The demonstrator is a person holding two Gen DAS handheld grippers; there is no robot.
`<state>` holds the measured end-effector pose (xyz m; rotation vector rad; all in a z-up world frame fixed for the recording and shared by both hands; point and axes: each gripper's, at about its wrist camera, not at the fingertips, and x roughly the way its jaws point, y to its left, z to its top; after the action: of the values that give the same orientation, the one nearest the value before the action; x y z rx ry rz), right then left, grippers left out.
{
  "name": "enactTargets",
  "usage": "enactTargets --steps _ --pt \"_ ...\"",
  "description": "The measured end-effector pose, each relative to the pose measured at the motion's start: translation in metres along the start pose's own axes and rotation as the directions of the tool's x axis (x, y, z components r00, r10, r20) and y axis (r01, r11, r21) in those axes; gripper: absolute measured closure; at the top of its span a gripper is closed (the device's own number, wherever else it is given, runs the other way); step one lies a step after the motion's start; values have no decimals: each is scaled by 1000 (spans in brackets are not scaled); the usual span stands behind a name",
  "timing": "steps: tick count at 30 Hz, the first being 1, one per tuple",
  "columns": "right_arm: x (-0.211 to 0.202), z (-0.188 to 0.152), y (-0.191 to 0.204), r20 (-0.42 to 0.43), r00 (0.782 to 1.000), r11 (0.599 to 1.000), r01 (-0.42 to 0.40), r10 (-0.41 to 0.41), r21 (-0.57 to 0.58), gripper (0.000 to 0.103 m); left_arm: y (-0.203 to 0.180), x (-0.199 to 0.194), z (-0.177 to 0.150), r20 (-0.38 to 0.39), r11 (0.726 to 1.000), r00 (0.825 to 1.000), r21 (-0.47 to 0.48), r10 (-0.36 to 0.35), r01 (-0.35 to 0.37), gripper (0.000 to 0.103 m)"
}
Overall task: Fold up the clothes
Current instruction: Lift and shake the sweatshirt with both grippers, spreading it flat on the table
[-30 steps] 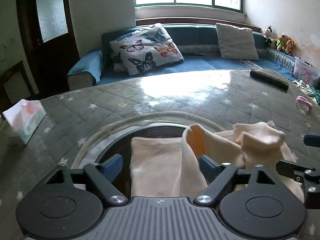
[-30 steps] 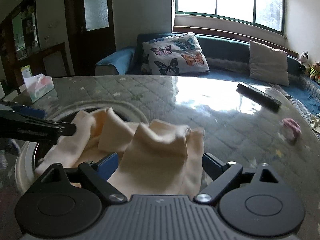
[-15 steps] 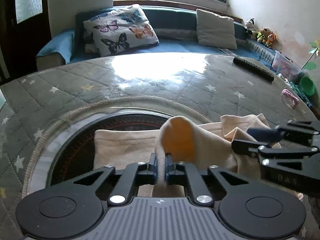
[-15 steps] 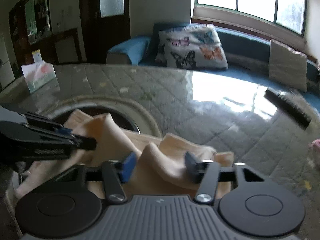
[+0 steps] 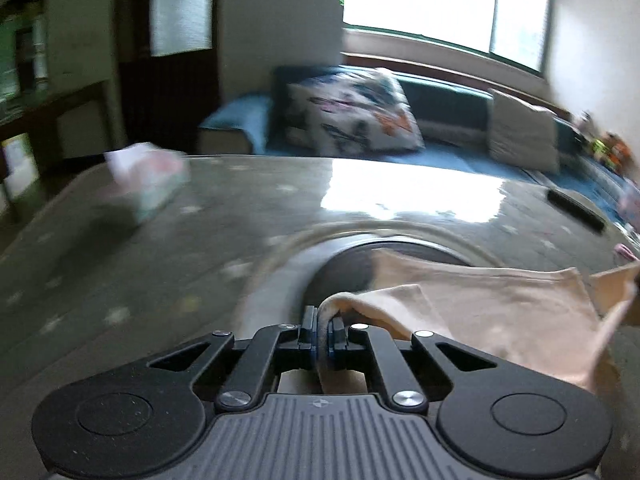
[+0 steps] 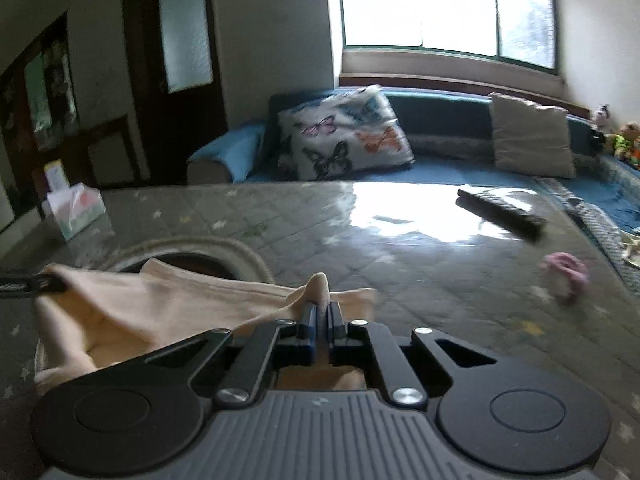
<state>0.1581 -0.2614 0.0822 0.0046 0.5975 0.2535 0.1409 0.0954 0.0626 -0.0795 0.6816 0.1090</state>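
Left gripper [image 5: 323,334] clamped on cream garment [image 5: 500,304]; right gripper [image 6: 320,330] clamped on opposite edge, cloth stretched between

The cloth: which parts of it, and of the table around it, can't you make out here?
- Cloth: type unclear; its near part is hidden by the left gripper and right gripper.
- Tissue box: blurred in the left view.
- Pink thing: smeared in the right view, cut off in the left.

Ahead: bright window [image 6: 444,8] over blue sofa [image 6: 452,168] (butterfly cushion [image 6: 344,136]); dark door [image 6: 176,76] ahead-left; pale walls.
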Motion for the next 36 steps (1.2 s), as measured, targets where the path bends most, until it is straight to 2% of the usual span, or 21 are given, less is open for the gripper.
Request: enactTargets --steps 3,9,16,21,22,23,24,26,27,31,33,36 --pt "-29 -7 -16 34 999 999 34 -35 30 99 24 -27 -19 15 998 998 -42 56 -55 98" --pt "-68 -34 -48 36 995 989 91 -96 119 99 51 -55 -58 -29 989 996 -125 79 -82 97" --pt "-77 -83 -76 -98 975 961 213 -199 178 95 68 -67 -83 -83 978 990 -161 118 -130 93" --pt "-90 -96 -92 -119 957 932 284 -263 224 92 72 -84 -88 -67 981 990 -142 122 -130 72" --pt "-94 -97 -91 -113 959 933 279 -259 227 91 67 -89 -89 -58 984 992 -128 114 -121 70" --pt "-97 -97 -89 -106 962 935 270 -252 229 84 63 -93 -90 -49 988 994 -113 100 -105 67" --pt "-99 -97 -85 -99 966 939 256 -239 230 73 60 -98 -91 -41 991 995 -97 87 -90 62" --pt "-104 -98 -73 -80 976 953 217 -204 212 65 49 -108 -93 -18 996 998 -62 56 -57 52" --pt "-105 -99 -67 -72 980 960 195 -185 198 65 44 -115 -94 -5 998 999 -42 39 -39 48" --pt "-103 -96 -31 -74 996 989 54 -44 137 63 24 -132 -96 11 997 997 19 -71 71 45" --pt "-101 -96 -10 -86 996 995 -26 34 93 61 8 -136 -100 2 987 990 69 -144 143 45" --pt "-99 -98 22 -113 982 989 -149 151 20 61 -13 -134 -106 -23 970 979 136 -200 202 45"
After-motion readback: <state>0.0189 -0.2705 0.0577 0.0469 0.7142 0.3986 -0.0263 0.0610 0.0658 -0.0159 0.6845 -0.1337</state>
